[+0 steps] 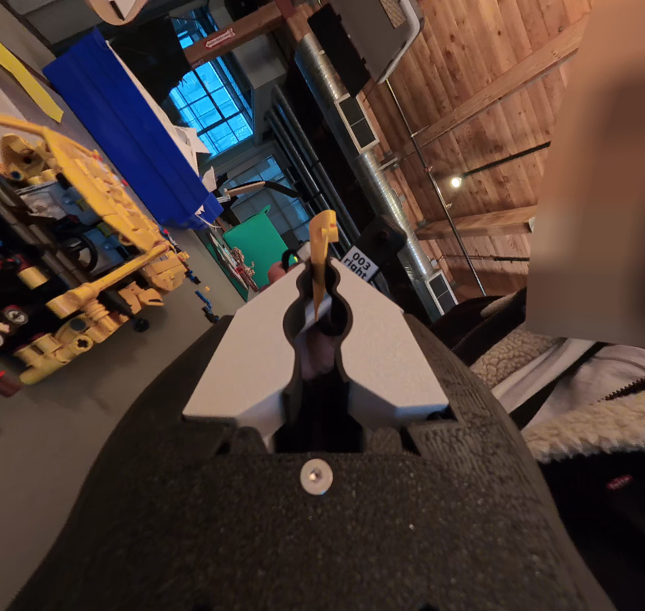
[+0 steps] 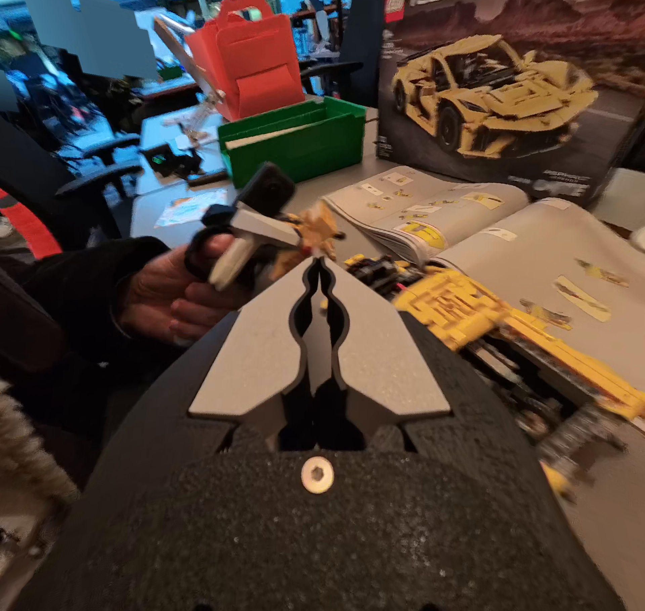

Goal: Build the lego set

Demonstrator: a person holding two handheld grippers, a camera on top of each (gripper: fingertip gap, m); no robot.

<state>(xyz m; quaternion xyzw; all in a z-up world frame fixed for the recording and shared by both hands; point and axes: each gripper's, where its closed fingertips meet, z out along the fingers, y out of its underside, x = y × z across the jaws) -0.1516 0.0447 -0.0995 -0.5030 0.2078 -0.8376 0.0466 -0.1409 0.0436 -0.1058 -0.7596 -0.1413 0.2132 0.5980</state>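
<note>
While the left gripper (image 1: 319,262) pinches one yellow panel piece (image 1: 323,241), the right gripper (image 2: 318,262) is pressed together just beside it, grip uncertain; one half-built yellow car (image 2: 464,311), one open manual (image 2: 523,245), one box (image 2: 506,77) on the table.

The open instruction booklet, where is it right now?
In the right wrist view the instruction booklet lies open on the table at right, in front of the set's box, with the yellow car build resting on its near edge.
</note>
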